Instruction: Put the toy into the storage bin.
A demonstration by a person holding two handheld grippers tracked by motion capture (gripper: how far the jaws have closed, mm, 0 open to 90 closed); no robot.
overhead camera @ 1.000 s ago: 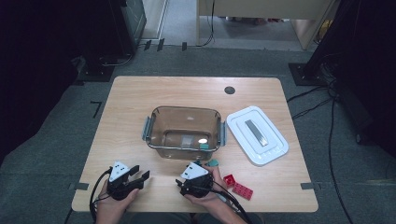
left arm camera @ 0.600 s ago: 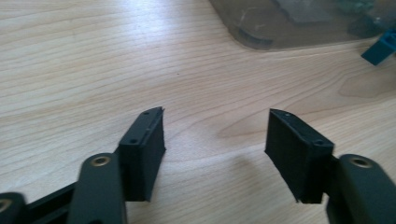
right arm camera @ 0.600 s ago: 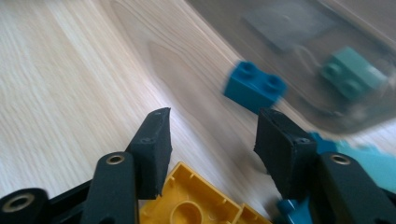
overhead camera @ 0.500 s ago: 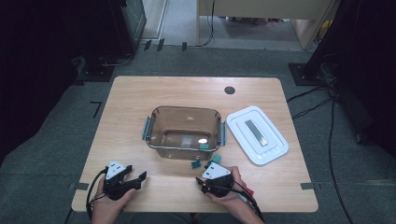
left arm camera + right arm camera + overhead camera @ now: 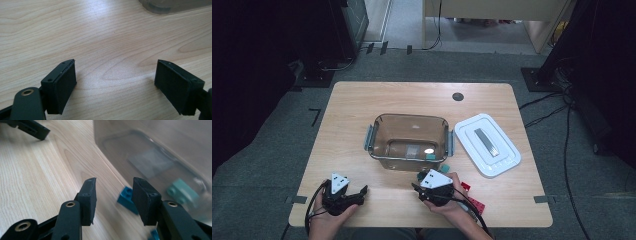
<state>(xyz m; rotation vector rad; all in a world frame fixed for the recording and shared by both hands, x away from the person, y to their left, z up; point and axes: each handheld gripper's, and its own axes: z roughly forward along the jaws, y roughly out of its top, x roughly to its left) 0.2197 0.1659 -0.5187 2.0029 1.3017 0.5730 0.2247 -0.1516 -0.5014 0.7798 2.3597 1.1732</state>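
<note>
My left gripper [image 5: 361,192] rests near the table's front left edge, open, with bare wood between its wide-spread jaws [image 5: 115,82]. My right gripper [image 5: 417,186] sits close in front of the clear brown container [image 5: 377,131], open with nothing between its fingers [image 5: 113,200]. A blue brick [image 5: 126,200] lies on the table just beyond the right jaw, against the container wall [image 5: 120,167]. A teal brick [image 5: 182,191] lies inside the container [image 5: 430,156]. Red bricks [image 5: 473,199] lie by the right hand.
A white lid [image 5: 487,145] lies flat to the right of the container. A small teal piece [image 5: 445,166] sits by the container's front right corner. The left gripper's jaw [image 5: 30,128] shows far off in the right gripper view. The table [image 5: 357,107] has a dark round hole [image 5: 457,96] at the back.
My right gripper swung right, then came back a little to the left and turned toward the container's front wall. The left gripper barely shifted.
</note>
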